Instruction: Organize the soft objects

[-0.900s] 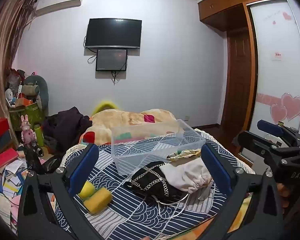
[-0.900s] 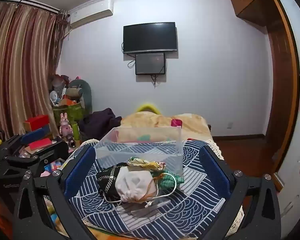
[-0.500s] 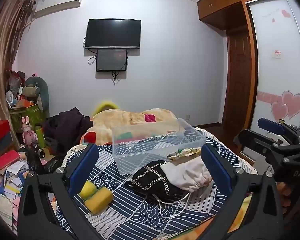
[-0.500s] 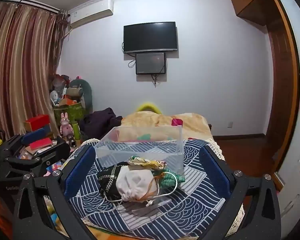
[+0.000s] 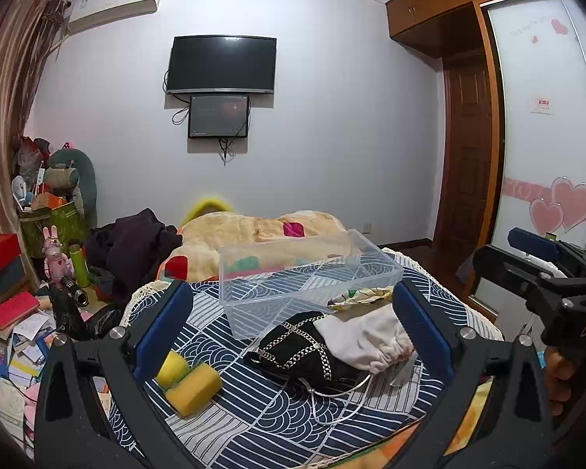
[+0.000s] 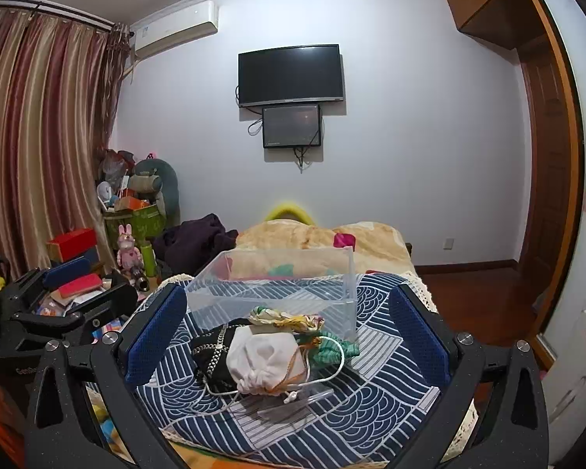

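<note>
On the left of the blue wave-patterned cloth point(image 5: 277, 422) that covers the bench, two yellow sponges point(image 5: 193, 388) lie side by side, touching, just inside the left gripper point(image 5: 289, 332)'s near finger in the left wrist view. That gripper hangs above the near edge of the cloth with its jaws spread wide and nothing between them.

Toward the middle sits a heap of soft pouches: a black bag with silver chain trim point(image 5: 304, 351), a white drawstring pouch point(image 5: 367, 338) leaning against it, a floral fabric piece point(image 6: 289, 318) on top behind, and a green knitted item point(image 6: 332, 351) to the right, touching the pouch. Loose white cord point(image 5: 340, 394) trails from the heap toward the near edge. Directly behind the heap stands the clear plastic bin point(image 5: 304, 273), which appears to hold nothing.

The right gripper point(image 6: 287, 336) frames the white pouch from the near side, its jaws likewise fully apart and holding nothing.

Nothing looks sorted yet, so this reads as the opening approach before a first pick. The next move probably calls for one gripper to descend onto a single item, the white pouch being the most exposed, and close on the bulk of the fabric rather than the cord. Since the items touch and the cord loops around, lifting one risks dragging its neighbours.
</note>
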### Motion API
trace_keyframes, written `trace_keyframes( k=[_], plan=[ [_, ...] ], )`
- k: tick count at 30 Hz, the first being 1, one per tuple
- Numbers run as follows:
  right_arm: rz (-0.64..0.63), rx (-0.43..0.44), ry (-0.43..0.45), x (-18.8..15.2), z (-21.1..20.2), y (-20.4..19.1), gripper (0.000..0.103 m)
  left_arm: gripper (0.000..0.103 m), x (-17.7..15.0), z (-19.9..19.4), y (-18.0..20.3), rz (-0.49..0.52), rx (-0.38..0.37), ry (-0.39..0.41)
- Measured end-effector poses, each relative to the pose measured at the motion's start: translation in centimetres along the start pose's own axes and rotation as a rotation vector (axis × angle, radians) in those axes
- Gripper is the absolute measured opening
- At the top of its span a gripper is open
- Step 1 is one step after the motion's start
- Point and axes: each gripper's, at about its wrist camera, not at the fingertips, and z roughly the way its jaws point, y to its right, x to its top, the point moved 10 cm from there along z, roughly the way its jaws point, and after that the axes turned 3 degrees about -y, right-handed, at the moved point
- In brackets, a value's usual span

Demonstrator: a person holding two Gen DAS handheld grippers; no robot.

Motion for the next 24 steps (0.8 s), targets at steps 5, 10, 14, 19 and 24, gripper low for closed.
trace_keyframes(
  k=[5,10,14,19,24],
  plan=[
    [0.000,0.002,-0.001,0.00,0.09,-0.10,0.103,0.103,-0.04,0.07,0.12,0.009,0.005,0.000],
    [0.000,0.003,0.000,0.03,-0.01,-0.15,0.103,0.103,-0.04,0.09,0.17,0.010,0.007,0.000],
    [-0.007,0.005,0.004,0.10,-0.09,-0.31,0.103,0.103,-0.05,0.06,0.21,0.010,0.011,0.000],
    [-0.009,0.010,0.006,0.10,-0.13,-0.49,0.103,0.103,0.05,-0.04,0.20,0.012,0.008,0.000],
    [-0.009,0.011,0.006,0.11,-0.14,-0.55,0.103,0.103,0.12,-0.11,0.24,0.012,0.005,0.002]
  ],
)
